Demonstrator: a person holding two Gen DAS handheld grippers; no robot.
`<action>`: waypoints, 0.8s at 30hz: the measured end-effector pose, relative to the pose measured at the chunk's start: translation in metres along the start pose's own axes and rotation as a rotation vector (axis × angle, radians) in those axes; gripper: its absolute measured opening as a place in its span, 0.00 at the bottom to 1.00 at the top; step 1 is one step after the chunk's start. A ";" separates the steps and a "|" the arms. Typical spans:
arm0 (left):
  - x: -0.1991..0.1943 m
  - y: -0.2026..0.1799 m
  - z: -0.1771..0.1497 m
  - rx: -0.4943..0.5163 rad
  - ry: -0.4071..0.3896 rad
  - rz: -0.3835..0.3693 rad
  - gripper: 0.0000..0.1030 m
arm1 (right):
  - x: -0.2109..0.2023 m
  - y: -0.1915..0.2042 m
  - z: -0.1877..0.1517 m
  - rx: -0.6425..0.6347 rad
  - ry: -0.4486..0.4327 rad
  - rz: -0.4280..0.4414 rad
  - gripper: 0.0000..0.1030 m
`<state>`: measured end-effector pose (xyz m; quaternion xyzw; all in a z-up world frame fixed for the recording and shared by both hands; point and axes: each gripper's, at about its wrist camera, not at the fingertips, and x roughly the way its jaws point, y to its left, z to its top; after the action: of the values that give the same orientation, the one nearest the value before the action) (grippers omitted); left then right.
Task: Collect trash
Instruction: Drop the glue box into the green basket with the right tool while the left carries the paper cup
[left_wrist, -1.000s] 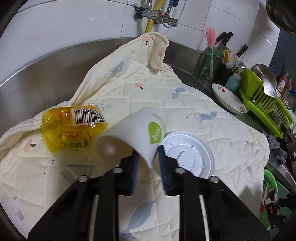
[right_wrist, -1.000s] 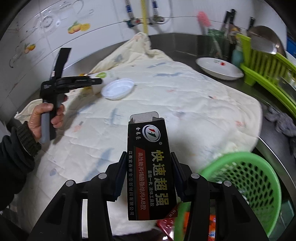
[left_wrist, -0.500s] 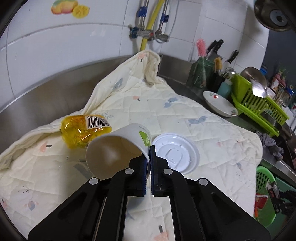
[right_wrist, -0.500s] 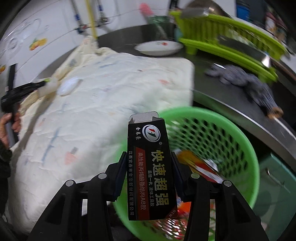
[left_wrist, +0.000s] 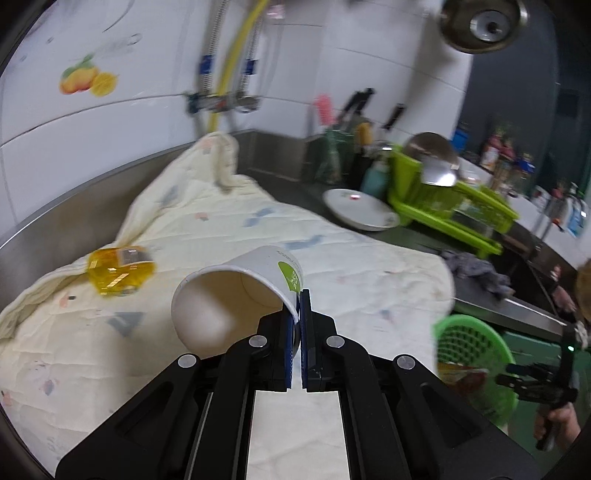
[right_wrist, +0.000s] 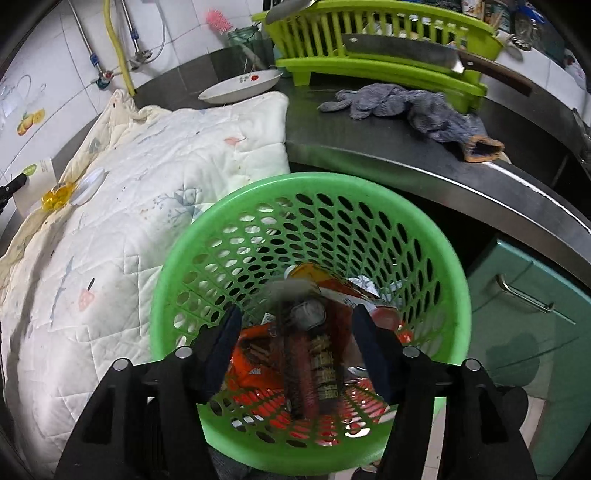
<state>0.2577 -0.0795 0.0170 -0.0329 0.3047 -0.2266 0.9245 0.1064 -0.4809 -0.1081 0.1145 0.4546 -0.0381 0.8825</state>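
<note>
Now the quilt covers the surface; beside it, the green basket sits under the right hand-held gripper, jaws just spread, box dropping in. Left hand-held gripper pinches the paper cup's rim; carry it level over the basket before releasing.

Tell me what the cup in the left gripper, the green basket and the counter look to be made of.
Cup: likely paper, matte white, its thin wall pinched flat between the pads.
Basket: plastic, glossy green, moulded with rows of holes.
Counter: apparently stainless steel, dull grey with soft reflections along its rounded edge.
</note>
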 end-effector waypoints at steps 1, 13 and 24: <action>-0.002 -0.008 -0.001 0.011 0.001 -0.018 0.01 | -0.002 -0.001 -0.001 0.005 -0.003 0.002 0.61; 0.012 -0.126 -0.036 0.122 0.080 -0.234 0.01 | -0.052 -0.010 -0.020 0.020 -0.096 -0.004 0.75; 0.064 -0.203 -0.072 0.175 0.238 -0.345 0.03 | -0.064 -0.024 -0.033 0.058 -0.120 0.011 0.77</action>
<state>0.1810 -0.2844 -0.0362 0.0230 0.3808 -0.4094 0.8288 0.0388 -0.4990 -0.0788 0.1400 0.3987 -0.0530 0.9048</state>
